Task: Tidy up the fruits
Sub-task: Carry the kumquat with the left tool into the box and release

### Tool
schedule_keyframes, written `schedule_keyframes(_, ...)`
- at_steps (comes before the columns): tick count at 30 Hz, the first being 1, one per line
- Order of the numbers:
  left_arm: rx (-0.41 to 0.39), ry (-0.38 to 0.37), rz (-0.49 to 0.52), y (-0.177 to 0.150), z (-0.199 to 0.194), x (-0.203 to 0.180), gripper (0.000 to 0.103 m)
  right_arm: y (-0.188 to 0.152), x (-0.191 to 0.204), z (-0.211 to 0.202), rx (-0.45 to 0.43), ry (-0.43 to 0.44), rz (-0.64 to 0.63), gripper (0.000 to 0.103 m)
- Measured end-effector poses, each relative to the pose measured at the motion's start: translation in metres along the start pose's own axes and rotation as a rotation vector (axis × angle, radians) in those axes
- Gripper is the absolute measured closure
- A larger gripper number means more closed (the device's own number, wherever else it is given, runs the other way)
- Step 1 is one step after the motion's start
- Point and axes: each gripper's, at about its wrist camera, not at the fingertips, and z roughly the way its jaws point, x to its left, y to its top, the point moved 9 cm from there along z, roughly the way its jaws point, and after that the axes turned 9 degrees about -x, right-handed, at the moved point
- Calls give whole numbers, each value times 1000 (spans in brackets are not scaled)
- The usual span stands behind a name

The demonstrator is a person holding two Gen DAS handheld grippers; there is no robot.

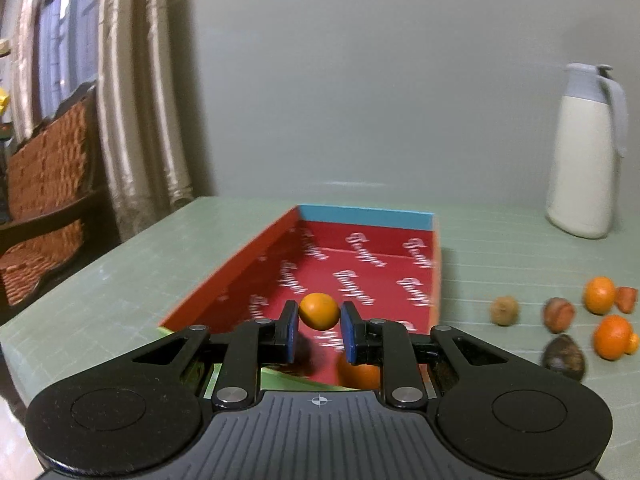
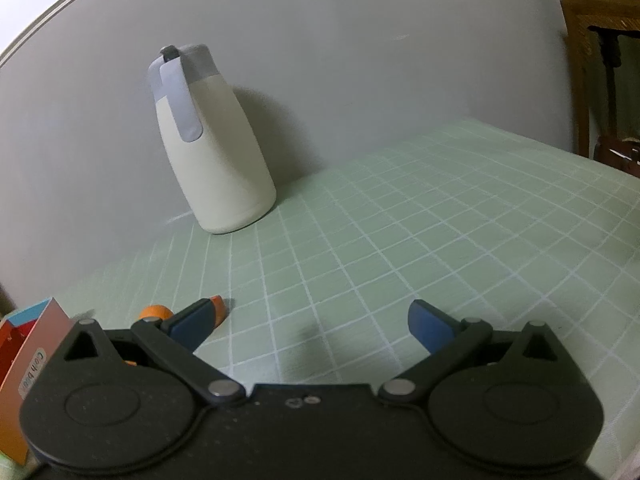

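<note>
left wrist view: the left gripper (image 1: 319,330) is clamped on a small orange fruit (image 1: 319,311), round and smooth with a matte skin, pinched between the blue pads (image 1: 349,332) at the tips of the black plastic linkage. it's held in the air over the near end of the red box (image 1: 360,264), a long shallow cardboard tray with white cursive lettering printed all over the inside, a light blue far wall and a green near edge. another orange fruit (image 1: 360,374) sits inside the box right below the gripper, mostly hidden by the fingers.

off to the right of the box, on the pale green surface (image 1: 120,280) with its white grid lines, a loose bunch of fruit is lying around: two more round oranges (image 1: 599,295), a brownish walnut-looking thing (image 1: 505,310), a reddish brown one (image 1: 559,313), a dark oval one (image 1: 564,357) and a small red-orange wedge (image 1: 627,299). all a bit blurred.

a cream jug (image 1: 582,160) with a grey lid and handle stands upright at the back near the wall.

right wrist view: the right gripper (image 2: 316,320) has its jaws wide apart with nothing in them, hovering over bare grid mat. an orange bit (image 2: 156,312) peeks out behind its left finger.
</note>
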Motion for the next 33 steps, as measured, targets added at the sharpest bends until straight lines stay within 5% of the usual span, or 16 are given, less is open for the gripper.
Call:
schedule_keyframes(17, 4, 139, -89, -13, 30, 61, 80, -19, 58, 7, 15, 68, -127, 0)
schedule_keyframes(33, -18, 89, -144, -15, 24, 70, 80, -44, 135, -4, 54, 323, -182, 0)
